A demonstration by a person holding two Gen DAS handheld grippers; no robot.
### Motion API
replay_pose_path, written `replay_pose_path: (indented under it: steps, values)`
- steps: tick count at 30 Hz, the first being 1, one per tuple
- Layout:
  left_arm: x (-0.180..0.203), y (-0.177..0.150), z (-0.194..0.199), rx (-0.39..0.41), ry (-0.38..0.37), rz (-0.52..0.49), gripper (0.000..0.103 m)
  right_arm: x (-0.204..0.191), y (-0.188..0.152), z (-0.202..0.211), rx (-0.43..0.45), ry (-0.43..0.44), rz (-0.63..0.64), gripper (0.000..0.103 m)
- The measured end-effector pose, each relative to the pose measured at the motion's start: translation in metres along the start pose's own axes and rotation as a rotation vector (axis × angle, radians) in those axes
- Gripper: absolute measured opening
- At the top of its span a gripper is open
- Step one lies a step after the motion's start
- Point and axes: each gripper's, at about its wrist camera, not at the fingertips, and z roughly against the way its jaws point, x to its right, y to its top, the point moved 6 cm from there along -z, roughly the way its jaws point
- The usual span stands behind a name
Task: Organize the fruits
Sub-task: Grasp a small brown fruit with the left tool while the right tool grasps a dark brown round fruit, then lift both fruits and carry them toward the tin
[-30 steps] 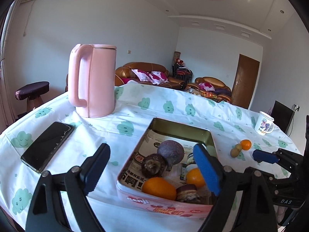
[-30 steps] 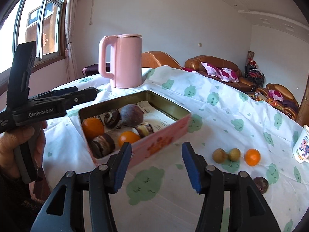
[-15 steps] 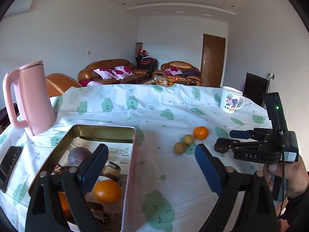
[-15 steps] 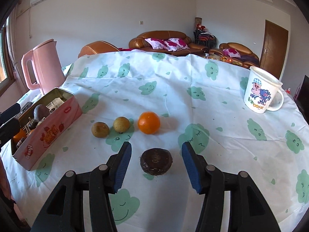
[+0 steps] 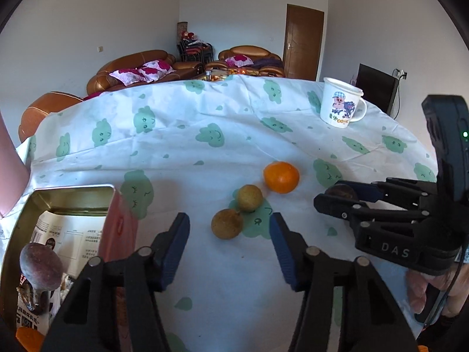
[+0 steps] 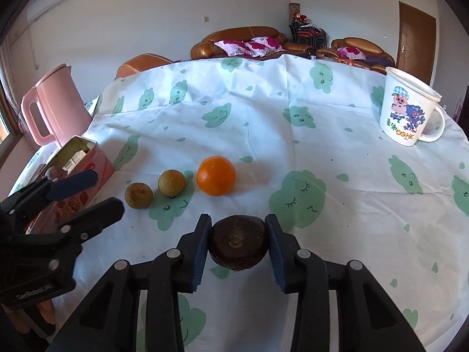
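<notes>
Between right jaws: dark fruit point(image 6: 238, 242) (touching both)

In the left wrist view the pink tin point(image 5: 117, 228) is cut off by the lower left edge, the dark fruit point(image 5: 341, 190) is largely hidden behind the right tongs point(image 5: 346, 198), and the pink kettle point(image 5: 8, 176) is reduced to a sliver.

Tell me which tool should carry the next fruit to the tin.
Right. Its tool already brackets the dark fruit, fingers at both sides. The left tool is open, short of the brown fruit.
</notes>
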Motion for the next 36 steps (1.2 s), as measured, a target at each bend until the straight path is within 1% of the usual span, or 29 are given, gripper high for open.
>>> replay_pose_path:
  steps: [1, 2, 4, 6, 7, 9, 10, 15, 19, 24, 29, 36]
  values:
    - [0.001, 0.000, -0.007, -0.025, -0.006, 0.004, 0.056, 0.001, 0.001, 0.002, 0.008, -0.006, -0.002, 0.040]
    - [0.001, 0.000, -0.013, -0.049, -0.008, 0.006, 0.051, 0.000, 0.002, 0.003, 0.015, -0.009, 0.000, 0.040]
    - [0.003, 0.000, -0.022, -0.083, -0.022, 0.011, 0.045, -0.003, 0.003, 0.004, 0.023, -0.018, 0.017, 0.040]
    - [0.000, 0.000, -0.032, -0.123, -0.021, 0.028, 0.045, -0.007, 0.003, 0.003, 0.021, -0.027, 0.043, 0.040]
    - [-0.001, -0.001, -0.037, -0.143, -0.028, 0.039, 0.037, -0.009, 0.003, 0.002, 0.018, -0.029, 0.053, 0.040]
    - [-0.002, -0.001, -0.036, -0.139, -0.021, 0.036, 0.031, -0.009, 0.003, 0.002, 0.018, -0.024, 0.058, 0.040]
    - [0.000, -0.001, -0.035, -0.135, -0.020, 0.029, 0.031, -0.009, 0.003, 0.003, 0.023, -0.012, 0.055, 0.040]
    - [0.005, 0.002, -0.025, -0.089, -0.013, -0.004, 0.031, -0.007, 0.005, 0.009, 0.053, 0.014, 0.043, 0.040]
    - [-0.001, 0.005, -0.015, -0.043, -0.033, 0.028, 0.031, -0.009, 0.005, 0.012, 0.071, 0.010, 0.053, 0.040]
    - [-0.008, 0.008, 0.002, 0.041, -0.044, 0.065, 0.031, -0.013, 0.006, 0.020, 0.114, 0.018, 0.071, 0.040]
    - [-0.009, 0.011, 0.019, 0.130, -0.037, 0.068, 0.031, -0.014, 0.007, 0.027, 0.149, 0.033, 0.077, 0.040]
    - [-0.009, 0.012, 0.034, 0.206, -0.023, 0.061, 0.031, -0.015, 0.009, 0.039, 0.209, 0.046, 0.086, 0.040]
